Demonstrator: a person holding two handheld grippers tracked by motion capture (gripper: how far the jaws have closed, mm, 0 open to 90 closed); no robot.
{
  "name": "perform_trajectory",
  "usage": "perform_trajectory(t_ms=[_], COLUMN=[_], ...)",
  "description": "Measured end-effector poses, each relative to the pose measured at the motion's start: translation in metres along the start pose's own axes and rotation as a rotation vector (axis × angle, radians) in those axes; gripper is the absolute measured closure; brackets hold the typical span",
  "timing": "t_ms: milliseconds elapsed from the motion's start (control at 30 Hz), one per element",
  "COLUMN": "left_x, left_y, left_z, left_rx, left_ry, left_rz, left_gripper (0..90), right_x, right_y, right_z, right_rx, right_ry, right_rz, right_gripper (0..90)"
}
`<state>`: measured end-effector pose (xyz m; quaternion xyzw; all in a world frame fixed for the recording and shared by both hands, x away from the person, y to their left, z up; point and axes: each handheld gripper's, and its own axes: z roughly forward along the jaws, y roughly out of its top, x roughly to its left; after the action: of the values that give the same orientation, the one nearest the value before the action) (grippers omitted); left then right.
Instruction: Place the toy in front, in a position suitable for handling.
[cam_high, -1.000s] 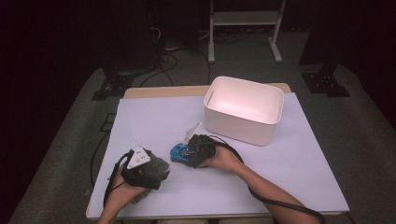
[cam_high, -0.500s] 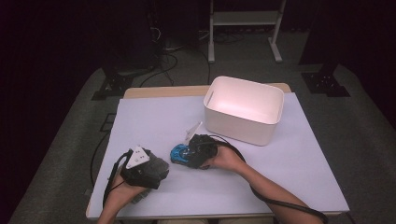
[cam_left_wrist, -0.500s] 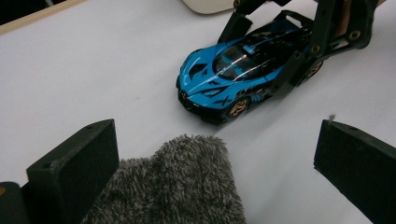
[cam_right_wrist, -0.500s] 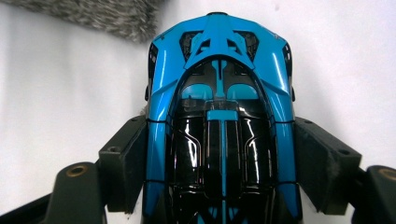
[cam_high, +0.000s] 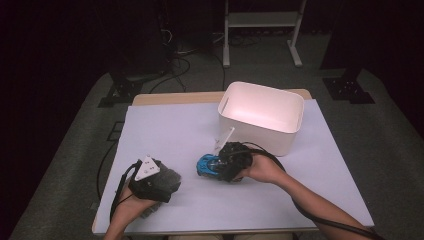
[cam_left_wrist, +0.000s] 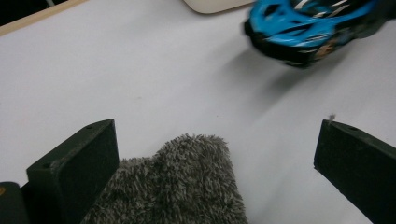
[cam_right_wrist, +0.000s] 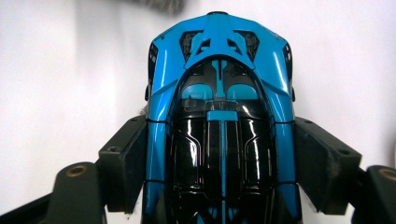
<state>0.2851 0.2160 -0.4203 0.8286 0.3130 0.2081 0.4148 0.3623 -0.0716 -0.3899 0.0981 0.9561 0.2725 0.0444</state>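
A blue and black toy car (cam_high: 204, 165) sits gripped between the fingers (cam_right_wrist: 123, 163) of my right gripper (cam_high: 216, 164), near the middle of the table; the jaws press on both its sides. In the right gripper view the car (cam_right_wrist: 219, 107) points away from me over the white table. It appears blurred in the left gripper view, the car (cam_left_wrist: 303, 23) slightly above its shadow. My left gripper (cam_high: 162, 182) is open at the front left, jaws wide apart around a grey fuzzy cloth (cam_left_wrist: 187, 186), without touching it.
A white bin (cam_high: 255, 132) stands at the back right, just behind my right hand, and its corner (cam_left_wrist: 210, 4) shows in the left gripper view. A pale sheet (cam_high: 165, 130) covers the table. A cable (cam_high: 300, 205) trails along my right forearm.
My right gripper has shifted a little to the right with the blue car in it. The left gripper has hardly moved.
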Motion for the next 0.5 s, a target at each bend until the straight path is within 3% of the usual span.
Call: perform_trajectory(t_ms=[100, 133, 333, 500], left_x=[-0.001, -0.001, -0.003, -0.003], left_y=[0.000, 0.001, 0.001, 0.001], left_z=[0.000, 0.001, 0.004, 0.005], left_rx=[0.004, 0.005, 0.015, 0.024], left_ry=[0.000, -0.001, -0.005, -0.006], left_rz=[0.001, 0.002, 0.007, 0.014], left_gripper=[0.0, 0.0, 0.0, 0.0], right_x=[0.005, 0.011, 0.018, 0.023], right_y=[-0.012, -0.024, -0.048, -0.062], right_z=[-0.008, -0.012, -0.016, -0.012], right_rx=[0.010, 0.028, 0.040, 0.033], right_ry=[0.011, 0.018, 0.025, 0.048], right_rz=[0.003, 0.006, 0.000, -0.045], right_gripper=[25.2, 25.2, 25.2, 26.5])
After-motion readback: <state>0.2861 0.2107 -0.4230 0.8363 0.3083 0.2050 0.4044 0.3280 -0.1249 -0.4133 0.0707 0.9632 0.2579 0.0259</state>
